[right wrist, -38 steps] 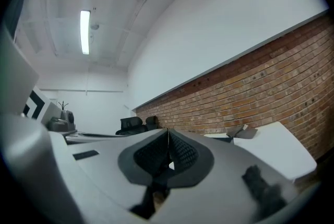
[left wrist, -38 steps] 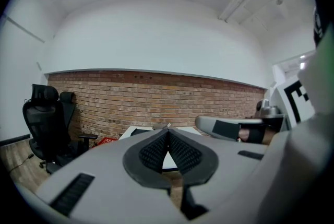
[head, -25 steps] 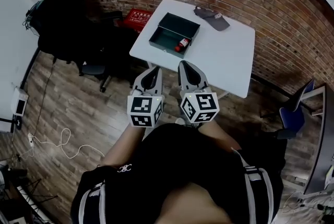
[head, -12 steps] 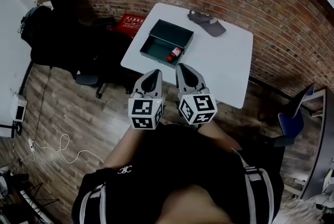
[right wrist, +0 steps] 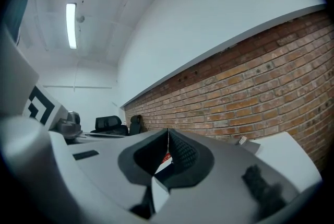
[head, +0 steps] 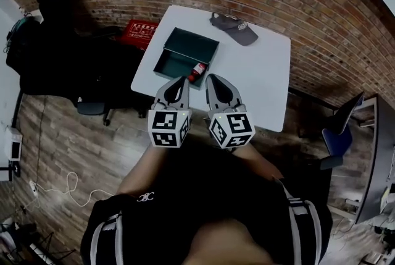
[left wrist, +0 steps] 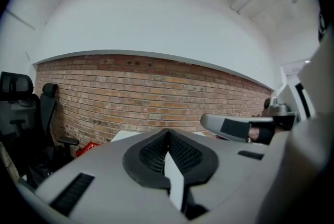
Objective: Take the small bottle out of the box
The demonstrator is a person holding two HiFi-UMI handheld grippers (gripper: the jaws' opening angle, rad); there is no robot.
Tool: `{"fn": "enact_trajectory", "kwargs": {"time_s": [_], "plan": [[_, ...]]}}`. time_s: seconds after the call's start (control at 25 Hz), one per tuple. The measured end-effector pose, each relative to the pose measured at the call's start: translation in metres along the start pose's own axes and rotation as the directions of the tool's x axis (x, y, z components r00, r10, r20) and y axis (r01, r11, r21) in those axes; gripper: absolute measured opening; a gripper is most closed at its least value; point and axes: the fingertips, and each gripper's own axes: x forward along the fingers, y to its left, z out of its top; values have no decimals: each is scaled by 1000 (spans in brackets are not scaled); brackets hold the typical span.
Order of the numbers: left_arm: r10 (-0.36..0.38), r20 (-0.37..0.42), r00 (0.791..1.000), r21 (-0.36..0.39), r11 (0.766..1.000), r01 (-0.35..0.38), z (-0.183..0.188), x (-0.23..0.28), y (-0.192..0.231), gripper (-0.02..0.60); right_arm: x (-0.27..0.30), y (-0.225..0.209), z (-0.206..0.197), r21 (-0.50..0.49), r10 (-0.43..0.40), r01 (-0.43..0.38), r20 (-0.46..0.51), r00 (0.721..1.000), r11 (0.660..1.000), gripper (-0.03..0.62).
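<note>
One box (head: 175,59); one small bottle (head: 198,69), seemingly inside.

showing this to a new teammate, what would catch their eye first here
The left gripper and right gripper, both shut, side by side mid-frame. Beyond them an open dark box sits on the white table, a small red bottle in its near right corner, a grey cap behind.

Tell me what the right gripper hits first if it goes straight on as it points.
Likely the small red bottle, lying in the green box: it shows in line behind the right gripper's shut jaws. Height is unclear; it could pass over.
</note>
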Motion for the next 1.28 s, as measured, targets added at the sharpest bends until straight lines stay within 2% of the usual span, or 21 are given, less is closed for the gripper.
{"fn": "enact_trajectory", "kwargs": {"time_s": [0.2,0.36,0.68,0.92,1.16,1.28], "plan": [[-60,-17,998,6,998,60,12,35,28,12,40,-15,9,-2,-67,67,5,998,998,31],[-97,-61,993,9,995,97,12,65,52,13,70,-22,14,-6,-107,107,8,994,994,31],[-186,-208,960,32,980,197,-11,121,65,14,93,-49,6,7,-227,228,-31,973,974,31],[-252,-313,916,31,961,275,-39,157,58,14,87,-85,-4,29,-332,334,-53,942,942,31],[-341,-438,832,-27,930,367,-76,172,44,14,73,-109,-12,56,-416,421,-84,905,905,31],[-348,-474,809,-21,923,384,-90,178,44,15,70,-118,-14,64,-439,445,-95,894,893,31]]}}
